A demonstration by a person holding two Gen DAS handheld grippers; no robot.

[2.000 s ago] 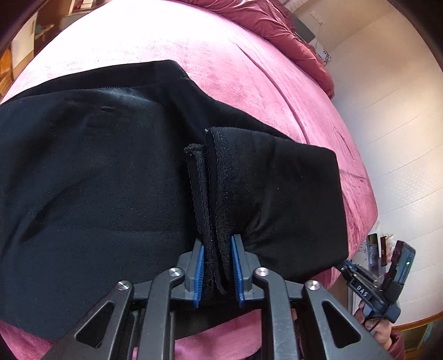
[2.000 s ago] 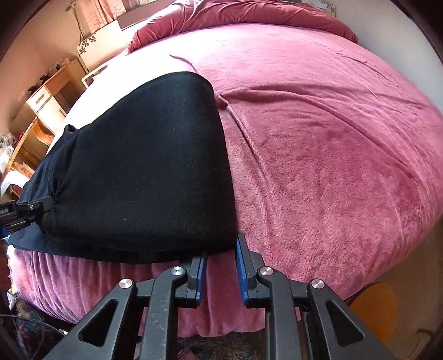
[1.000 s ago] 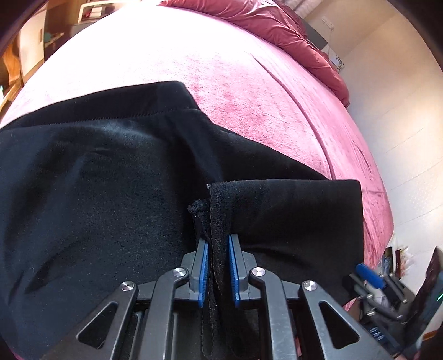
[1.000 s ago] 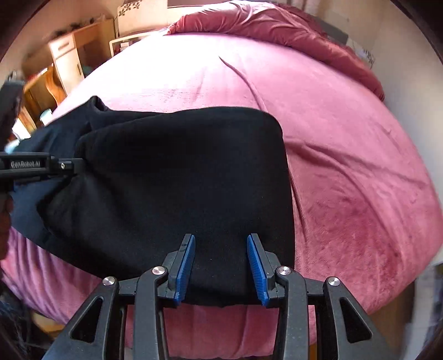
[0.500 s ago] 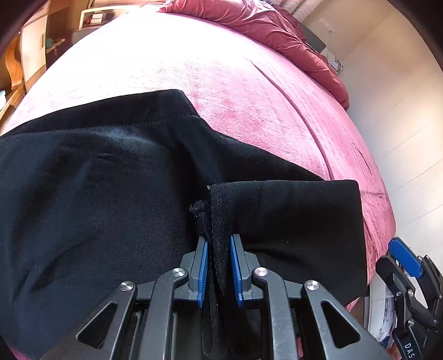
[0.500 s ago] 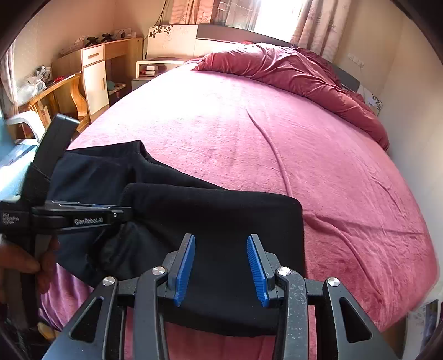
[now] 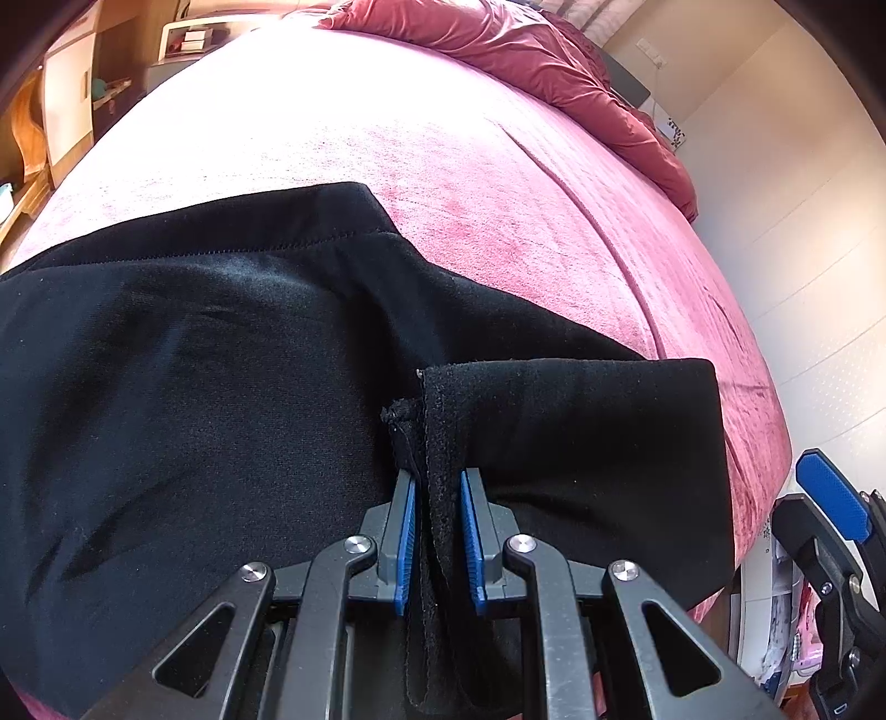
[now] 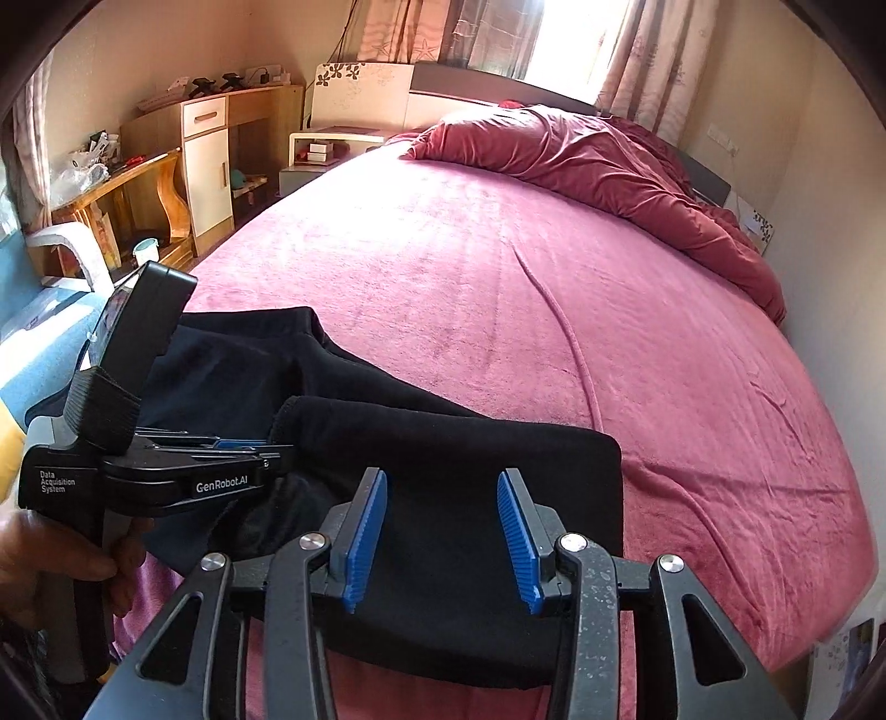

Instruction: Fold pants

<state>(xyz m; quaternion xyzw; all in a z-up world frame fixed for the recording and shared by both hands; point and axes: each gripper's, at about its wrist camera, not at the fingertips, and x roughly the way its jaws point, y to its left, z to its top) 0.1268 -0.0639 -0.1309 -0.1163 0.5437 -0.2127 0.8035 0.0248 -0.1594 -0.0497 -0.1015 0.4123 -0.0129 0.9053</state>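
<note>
Daylight through the curtains [image 8: 559, 33]; glare on the bedspread [image 7: 310, 94]; fisheye-bent edges.

The left gripper [image 7: 434, 526] points steeply downward, its blue pads [image 7: 407, 540] pressed from both sides onto a bunched hem of the black pants [image 7: 194, 387] — a firm pinch, the jaws nearly together. A hand [image 8: 61, 559] wraps its handle from below, seen in the right wrist view. The right gripper [image 8: 440, 531] tilts downward too, lifted clear — its jaws stand apart, having just been opening a little further, with nothing clamped between the pads [image 8: 362, 531].
</note>
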